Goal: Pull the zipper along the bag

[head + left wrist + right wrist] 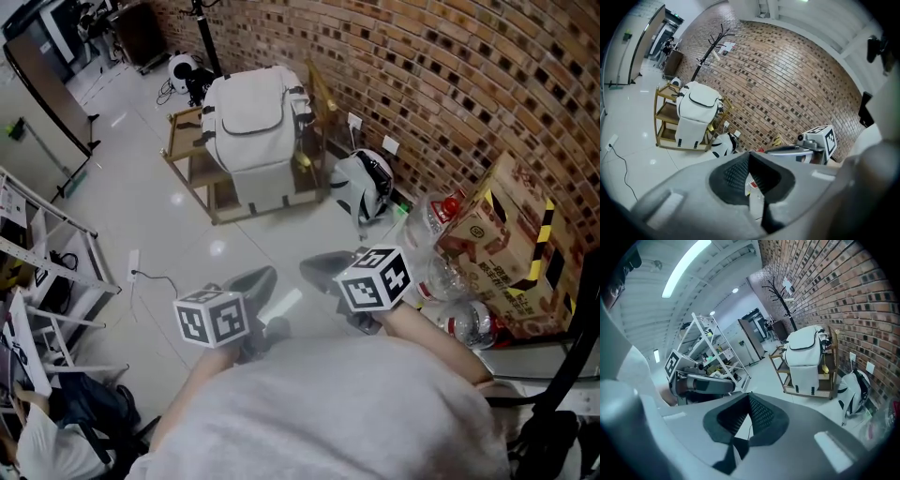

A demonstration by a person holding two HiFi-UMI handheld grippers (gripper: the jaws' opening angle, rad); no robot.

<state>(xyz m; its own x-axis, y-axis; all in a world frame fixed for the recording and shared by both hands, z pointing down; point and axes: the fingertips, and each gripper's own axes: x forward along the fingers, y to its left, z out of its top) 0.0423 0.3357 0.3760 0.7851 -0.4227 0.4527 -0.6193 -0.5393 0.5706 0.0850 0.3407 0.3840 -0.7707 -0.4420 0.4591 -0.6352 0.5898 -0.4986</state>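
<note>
Well short of the bag (251,127) (zipper indiscernible), left gripper (257,279) and right gripper (324,268) hang, jaws closed, empty.

A white backpack (251,131) sits on a wooden rack (192,172) at upper centre, near the brick wall (450,66). A smaller white bag (364,183) lies on the floor (169,234) to its right. At lower centre, the left claw (262,277) and right claw (317,266) hover side by side, both empty. Cardboard boxes (506,234) and plastic bottles (441,272) crowd the right edge.

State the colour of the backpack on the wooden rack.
The backpack is white with thin dark trim. It shows best in the head view.
</note>
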